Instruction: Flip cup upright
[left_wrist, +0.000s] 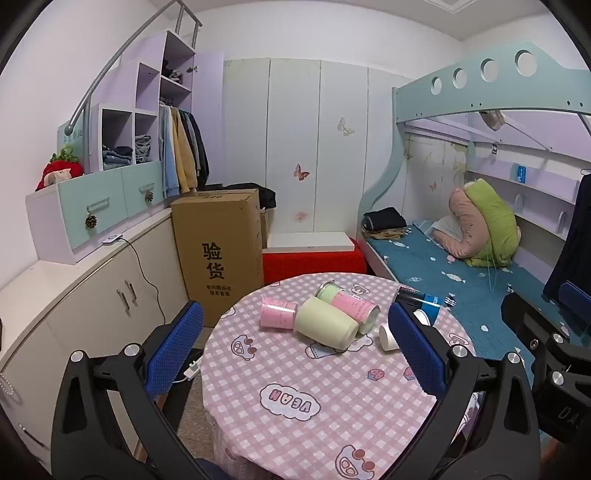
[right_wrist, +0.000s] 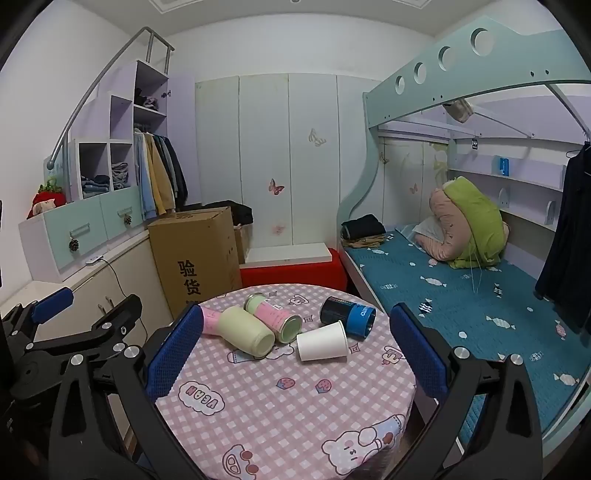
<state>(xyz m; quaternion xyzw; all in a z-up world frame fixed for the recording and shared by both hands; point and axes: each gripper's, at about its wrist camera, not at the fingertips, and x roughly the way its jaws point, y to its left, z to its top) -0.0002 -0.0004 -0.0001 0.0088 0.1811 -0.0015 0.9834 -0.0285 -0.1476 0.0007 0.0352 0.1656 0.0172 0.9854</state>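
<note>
Several cups lie on their sides on a round table with a pink checked cloth (left_wrist: 295, 424) (right_wrist: 277, 417). A pale green cup (left_wrist: 325, 326) (right_wrist: 245, 331) lies in the middle, a pink cup (left_wrist: 277, 313) (right_wrist: 210, 321) to its left, and a pink-and-green tin (left_wrist: 351, 304) (right_wrist: 275, 317) behind it. A white paper cup (right_wrist: 322, 341) (left_wrist: 388, 338) and a dark blue can (right_wrist: 347, 315) (left_wrist: 421, 300) lie to the right. My left gripper (left_wrist: 295, 347) is open and empty, short of the cups. My right gripper (right_wrist: 295, 350) is open and empty, near the white cup.
A cardboard box (left_wrist: 218, 251) stands on the floor behind the table's left side. A red-covered bench (left_wrist: 314, 260) is behind the table. A bunk bed with a blue sheet (right_wrist: 461, 295) lies to the right. Low cabinets (left_wrist: 92, 295) run along the left wall.
</note>
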